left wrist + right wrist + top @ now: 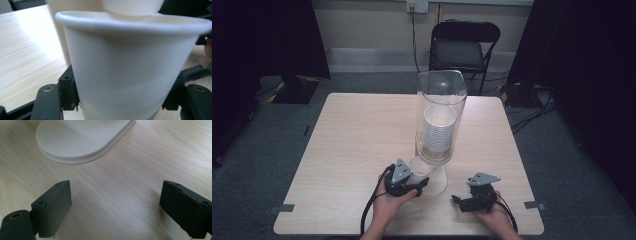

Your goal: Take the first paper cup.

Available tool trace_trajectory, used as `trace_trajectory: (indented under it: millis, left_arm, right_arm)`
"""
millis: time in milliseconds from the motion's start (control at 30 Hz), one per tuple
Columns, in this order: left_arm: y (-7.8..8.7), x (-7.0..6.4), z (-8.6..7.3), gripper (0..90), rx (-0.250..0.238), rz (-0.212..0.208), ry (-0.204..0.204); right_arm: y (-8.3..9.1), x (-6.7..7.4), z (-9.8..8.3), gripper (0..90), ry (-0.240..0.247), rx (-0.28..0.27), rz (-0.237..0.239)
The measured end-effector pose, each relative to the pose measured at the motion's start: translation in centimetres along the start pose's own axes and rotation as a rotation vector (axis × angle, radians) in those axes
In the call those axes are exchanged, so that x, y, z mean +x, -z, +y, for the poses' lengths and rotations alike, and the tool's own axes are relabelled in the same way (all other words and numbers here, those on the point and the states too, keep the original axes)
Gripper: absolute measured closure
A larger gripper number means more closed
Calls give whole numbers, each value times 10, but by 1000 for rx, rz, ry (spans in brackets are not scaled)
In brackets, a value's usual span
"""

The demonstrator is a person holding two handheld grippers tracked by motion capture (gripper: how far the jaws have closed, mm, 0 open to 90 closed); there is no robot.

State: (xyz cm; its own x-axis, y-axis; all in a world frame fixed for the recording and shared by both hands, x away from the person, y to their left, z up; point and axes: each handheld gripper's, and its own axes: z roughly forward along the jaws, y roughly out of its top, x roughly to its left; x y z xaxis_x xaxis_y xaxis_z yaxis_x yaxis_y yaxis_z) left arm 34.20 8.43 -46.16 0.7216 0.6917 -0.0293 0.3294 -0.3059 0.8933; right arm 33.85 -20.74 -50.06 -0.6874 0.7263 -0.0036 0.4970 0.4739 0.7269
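Each set of tongs, left tongs (421, 186) and right tongs (455, 200), is built in black and topped by a grey three-cornered plate. A black cable is trailed from each. Brass-coloured inserts are set into the jaw arms.

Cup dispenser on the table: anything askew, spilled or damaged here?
Nothing stands out. The dispenser stands upright with its cup stack straight inside, and the left gripper clamps an undented paper cup below it.

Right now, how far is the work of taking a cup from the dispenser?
Done: the left gripper is shut on the lowest paper cup under the clear dispenser tube. In hand: pulling that cup down; another cup's bottom sits inside its rim. Left: freeing it and setting it on the table. The right gripper waits open.
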Motion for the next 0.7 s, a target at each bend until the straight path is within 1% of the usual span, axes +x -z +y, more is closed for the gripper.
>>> trace_trajectory:
  millis: [33,67,100,133,167,200,300,333,367,400,433,500,533,567,600,633,667,700]
  left_arm:
    - [2,3,-2,318,4,4,-2]
    - [4,6,-5,318,-4,12,12]
    - [7,10,-11,312,-2,3,20]
    - [11,12,-14,308,7,9,-3]
    - [13,12,-15,305,11,7,0]
    - [16,13,-17,303,3,3,19]
    - [26,23,-18,298,-10,20,3]
    - [29,28,-20,296,-1,33,3]
    - [29,28,-20,295,-1,33,3]
    - [34,36,-25,294,8,37,5]
    - [36,40,-28,293,6,51,10]
    - [42,48,-34,291,9,60,21]
    - [45,52,-36,291,7,76,33]
    - [45,52,-36,290,7,76,33]
    - [49,59,-40,289,17,89,30]
    - [49,59,-40,288,17,89,30]
    - [52,61,-42,288,16,102,44]
    - [53,64,-44,288,22,101,42]
  right_arm:
    - [0,0,0,99,1,0,0]
    - [0,0,0,99,1,0,0]
    - [0,0,0,99,1,2,0]
    - [0,0,0,99,3,0,-1]
    - [0,0,0,99,0,1,-2]
    - [0,0,0,100,0,1,-2]
    - [0,1,0,99,-2,1,-4]
    - [0,1,0,98,-5,1,-6]
    - [0,1,0,98,-5,1,-6]
    - [0,1,0,97,-9,2,-15]
    - [0,1,0,96,-3,-3,-14]
    - [0,2,-1,94,-11,-3,-24]
    - [0,2,-1,95,-11,-2,-26]
    - [0,2,-1,95,-11,-2,-26]
    - [1,3,-1,94,-23,1,-30]
    - [1,3,-1,94,-23,1,-30]
    - [1,2,-2,94,-14,-3,-30]
    - [2,2,-2,94,-19,-1,-33]
